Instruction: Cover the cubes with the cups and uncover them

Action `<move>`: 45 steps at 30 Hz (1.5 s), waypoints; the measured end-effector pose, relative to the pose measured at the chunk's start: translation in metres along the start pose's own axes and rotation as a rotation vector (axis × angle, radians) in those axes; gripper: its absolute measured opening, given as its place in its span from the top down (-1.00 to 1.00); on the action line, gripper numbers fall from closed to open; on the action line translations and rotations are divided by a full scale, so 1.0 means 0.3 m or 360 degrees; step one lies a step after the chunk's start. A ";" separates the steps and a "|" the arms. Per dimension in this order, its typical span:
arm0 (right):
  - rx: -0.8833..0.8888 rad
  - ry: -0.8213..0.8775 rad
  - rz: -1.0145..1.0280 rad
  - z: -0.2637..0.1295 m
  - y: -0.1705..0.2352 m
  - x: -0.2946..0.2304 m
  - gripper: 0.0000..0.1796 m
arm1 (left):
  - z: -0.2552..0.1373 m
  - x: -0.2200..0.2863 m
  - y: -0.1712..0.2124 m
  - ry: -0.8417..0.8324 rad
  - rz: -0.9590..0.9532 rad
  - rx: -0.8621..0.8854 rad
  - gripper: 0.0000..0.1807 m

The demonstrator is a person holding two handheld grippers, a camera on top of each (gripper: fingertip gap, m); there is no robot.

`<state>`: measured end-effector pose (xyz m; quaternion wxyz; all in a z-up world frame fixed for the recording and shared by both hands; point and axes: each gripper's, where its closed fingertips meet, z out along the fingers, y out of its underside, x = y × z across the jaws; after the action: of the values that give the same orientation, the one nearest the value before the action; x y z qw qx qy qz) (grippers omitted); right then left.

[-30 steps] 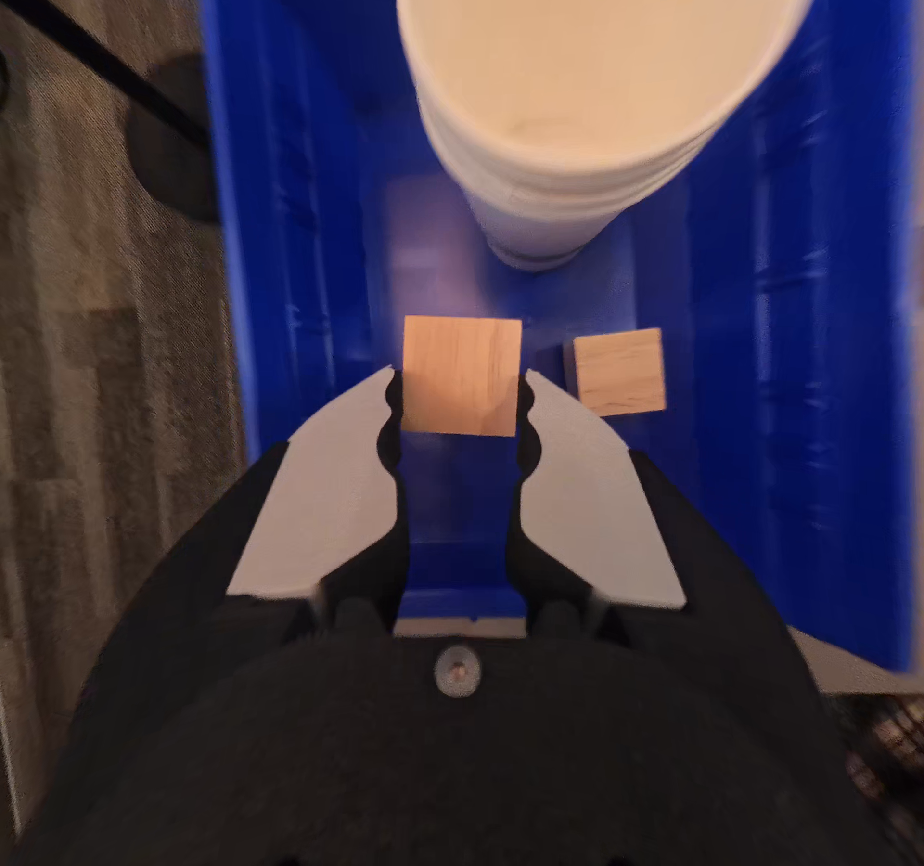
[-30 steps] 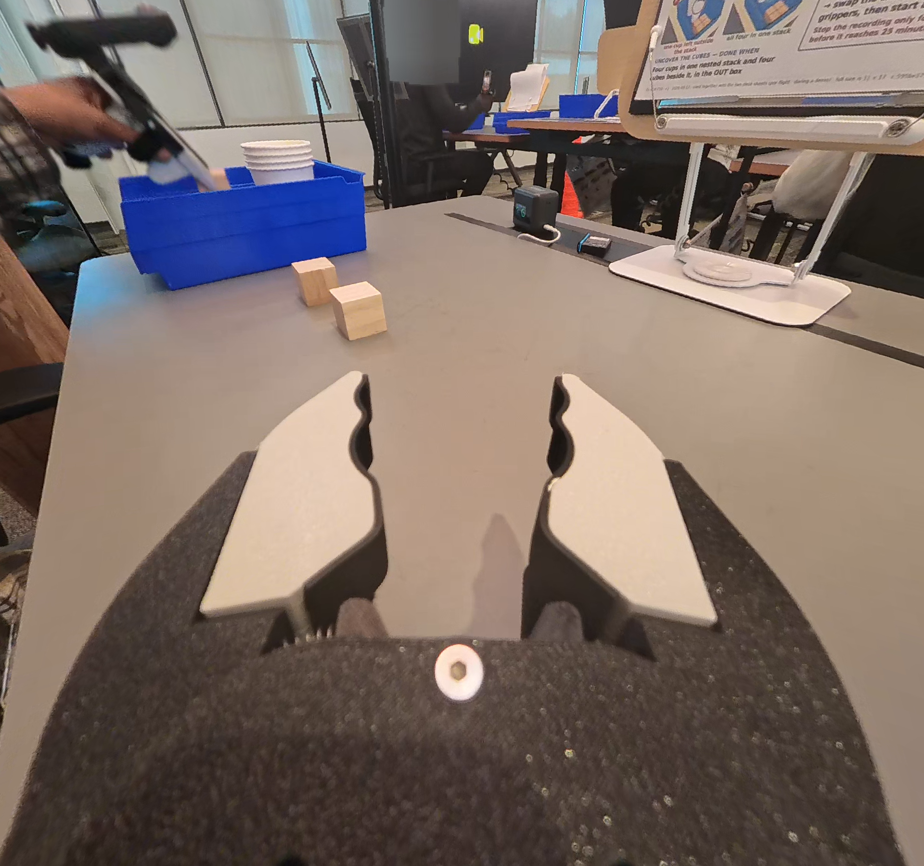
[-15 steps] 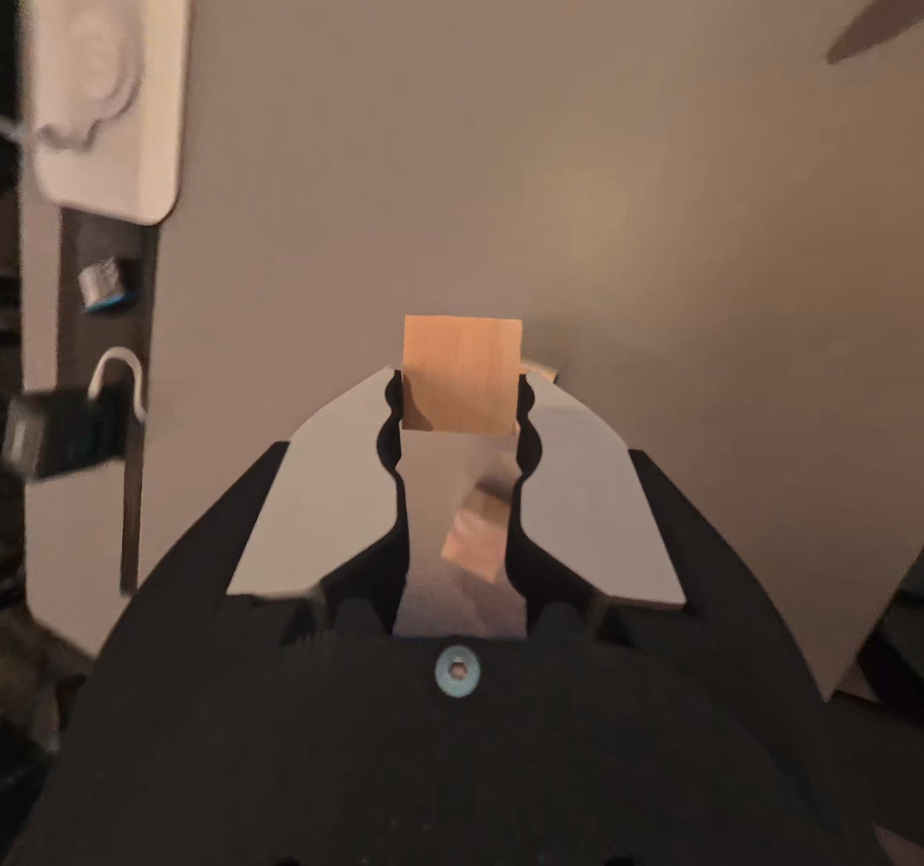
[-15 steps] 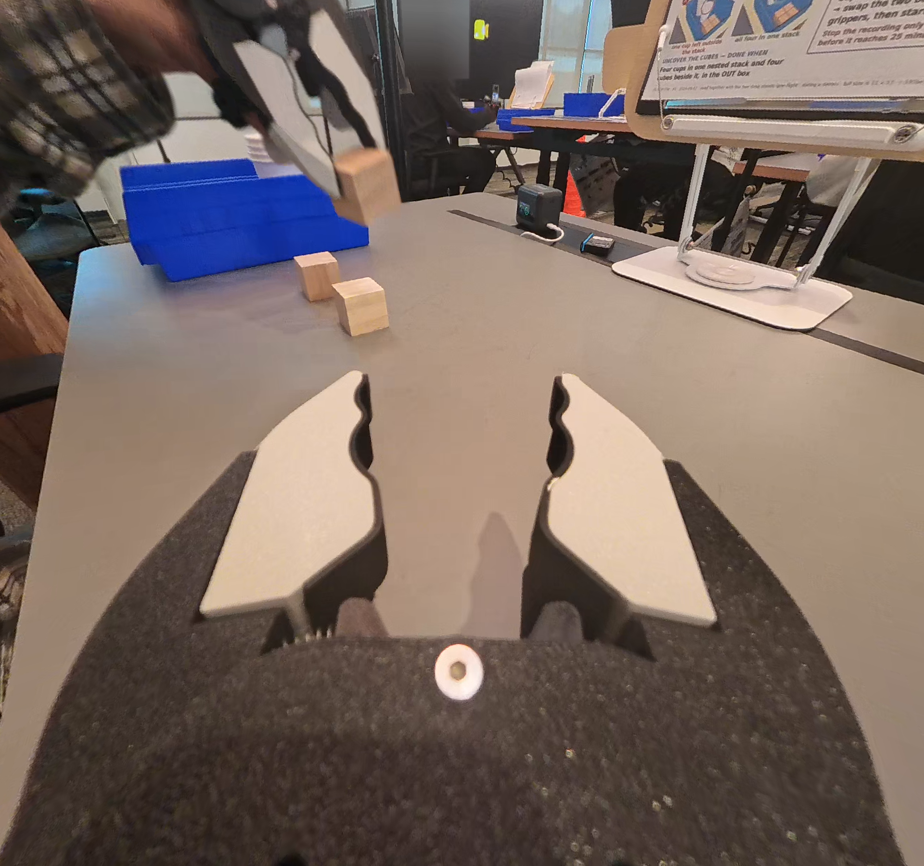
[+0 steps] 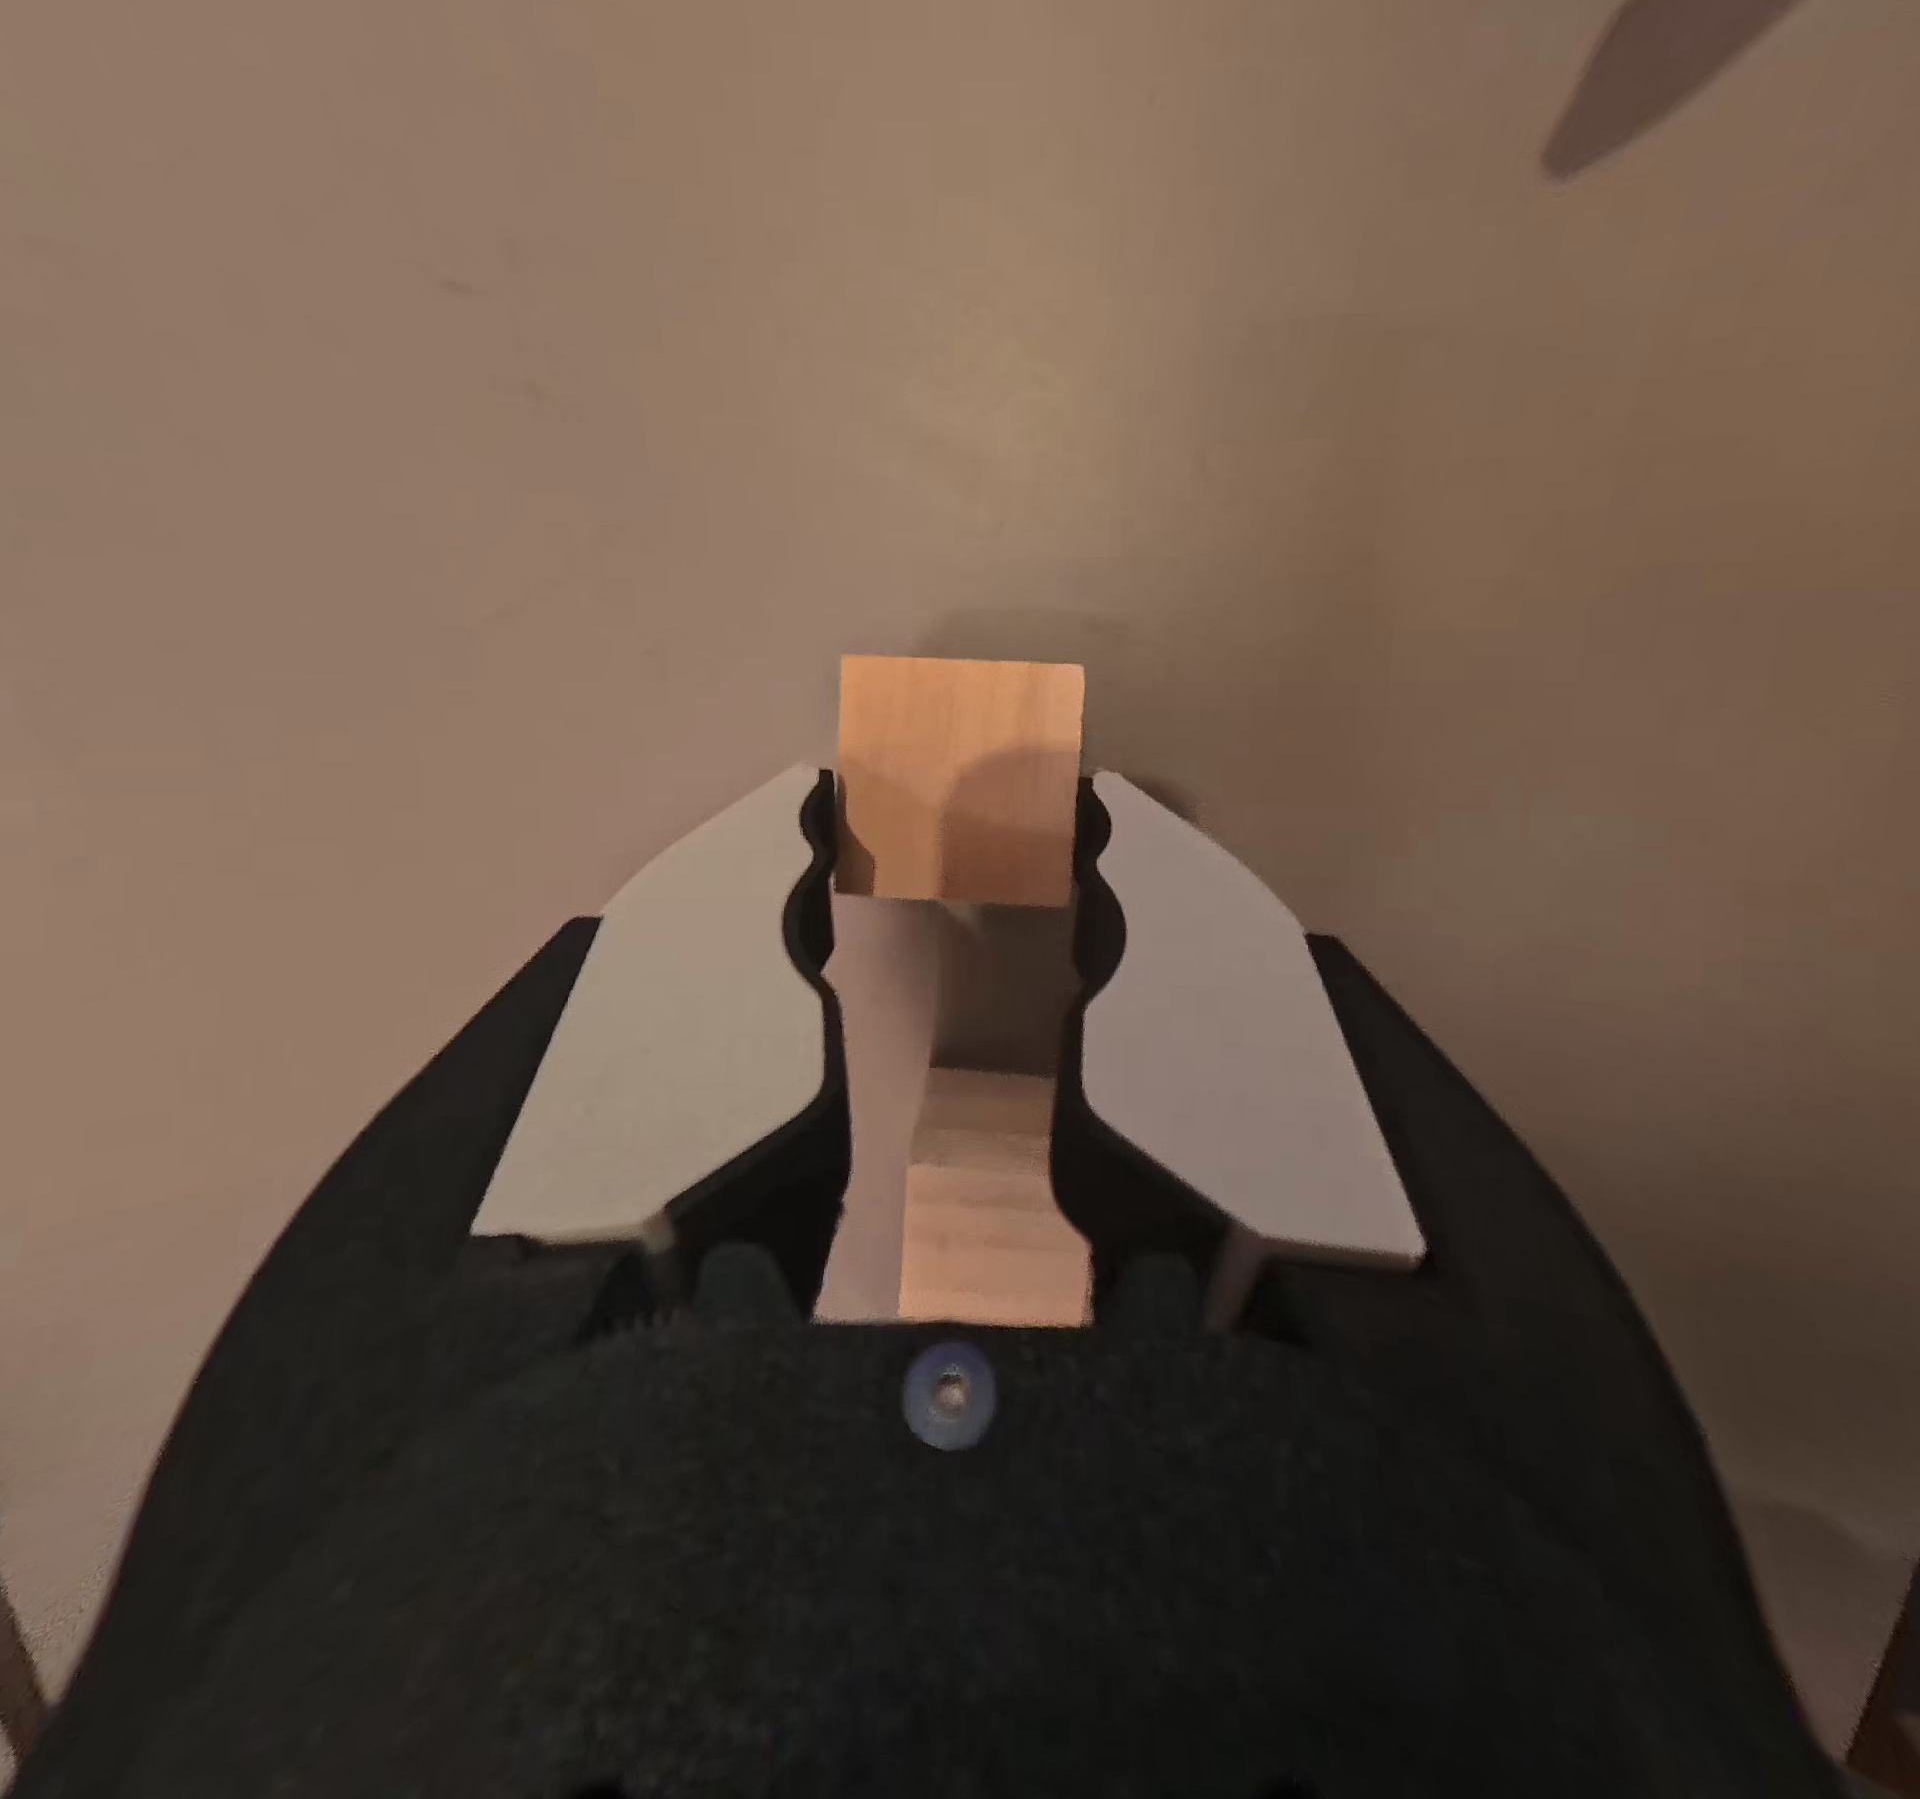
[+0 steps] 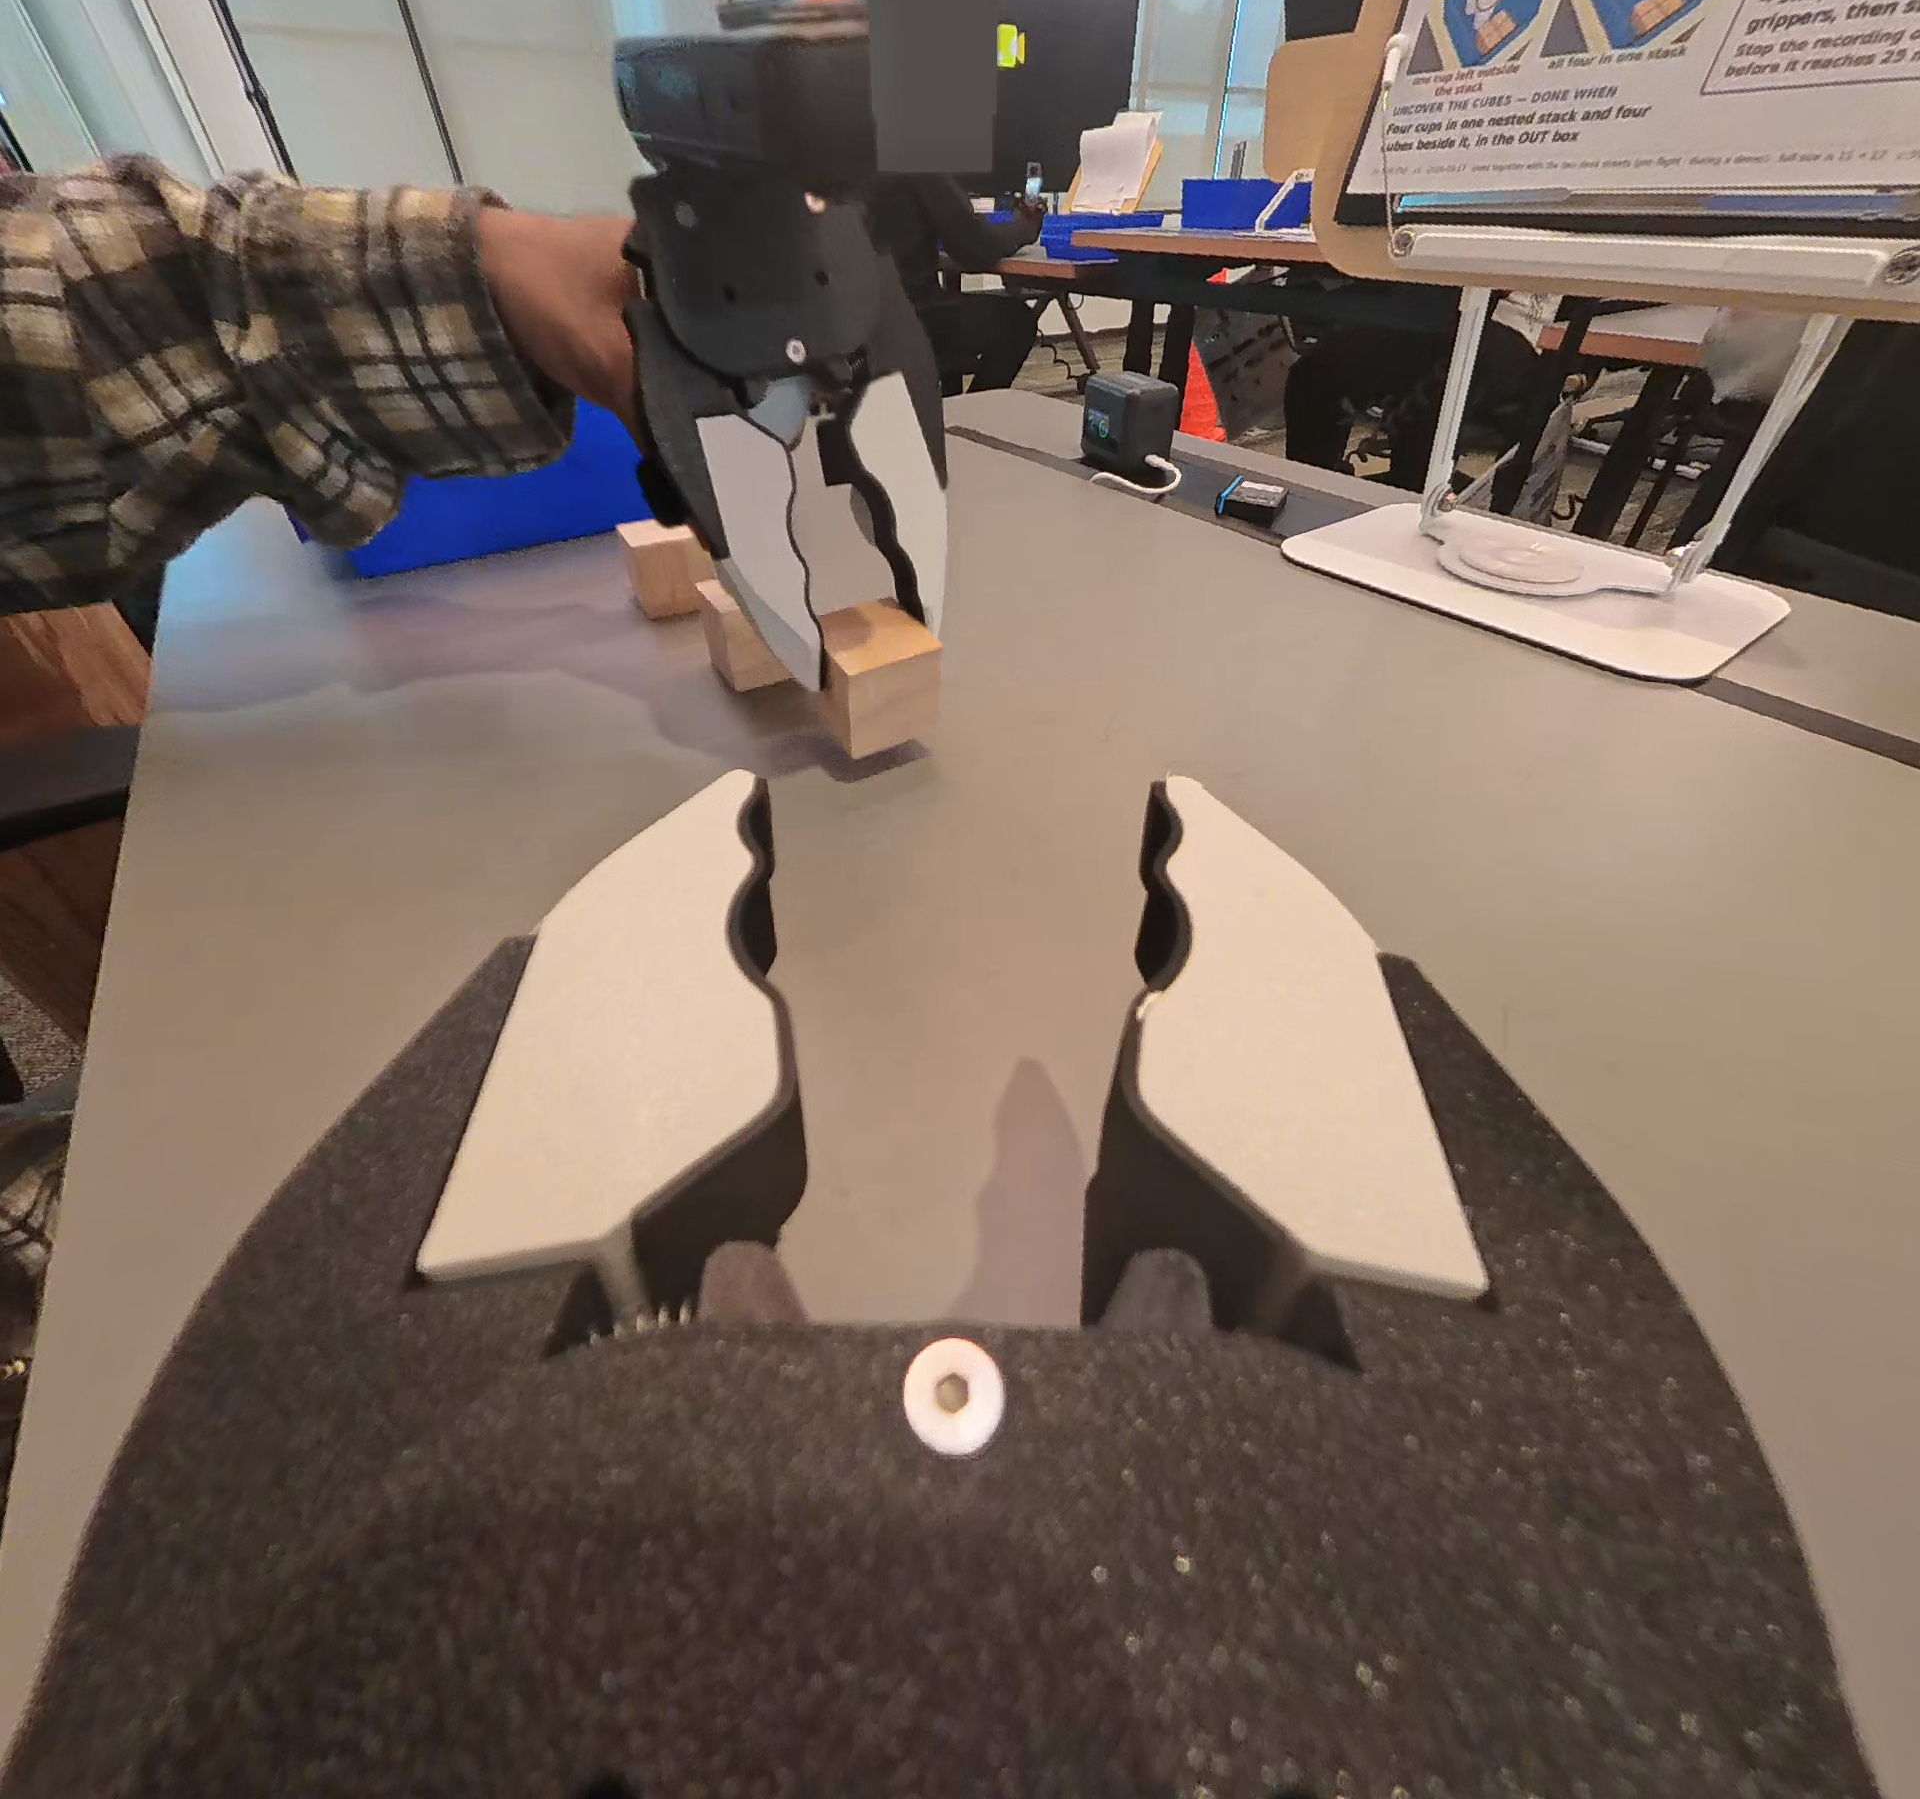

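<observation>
A person in a plaid sleeve [image 6: 239, 336] is pointing the left gripper [image 5: 958, 793] down at a grey table [image 6: 1351, 866], its fingers clamping a wooden cube [image 5: 961, 778] that is sitting on or just above the surface. Two more cubes [image 6: 665, 565] are lying in a row just behind it, near a blue bin [image 6: 499, 502]. The right gripper [image 6: 958, 793] is hovering nearby, fingers spread wide, gripping nothing.

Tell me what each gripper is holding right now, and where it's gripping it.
The left gripper holds a wooden cube by two opposite side faces, between its fingertips, at the table. The right gripper is open and holds nothing.
</observation>
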<state>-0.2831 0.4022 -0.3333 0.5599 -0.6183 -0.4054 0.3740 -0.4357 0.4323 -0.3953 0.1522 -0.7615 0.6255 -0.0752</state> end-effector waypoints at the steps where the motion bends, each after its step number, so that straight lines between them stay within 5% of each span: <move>1: -0.0001 0.0000 -0.0001 0.000 0.000 0.000 0.25 | 0.008 0.001 -0.001 0.0011 -0.0011 0.0010 0.53; 37: -0.0003 -0.0002 0.0017 0.001 0.001 0.002 0.26 | 0.065 0.007 -0.029 0.0048 -0.0049 0.0100 0.52; 41: 0.0000 -0.0001 0.0015 0.000 0.000 0.002 0.25 | 0.049 -0.020 -0.011 -0.0037 -0.0084 0.0071 0.19; 45: 0.0004 -0.0006 0.0010 0.000 -0.002 -0.001 0.24 | -0.161 -0.061 -0.001 -0.0177 -0.0176 0.0220 0.05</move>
<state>-0.2833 0.4019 -0.3328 0.5588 -0.6182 -0.4039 0.3775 -0.4540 0.4434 -0.3485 0.2346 -0.7855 0.5664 -0.0841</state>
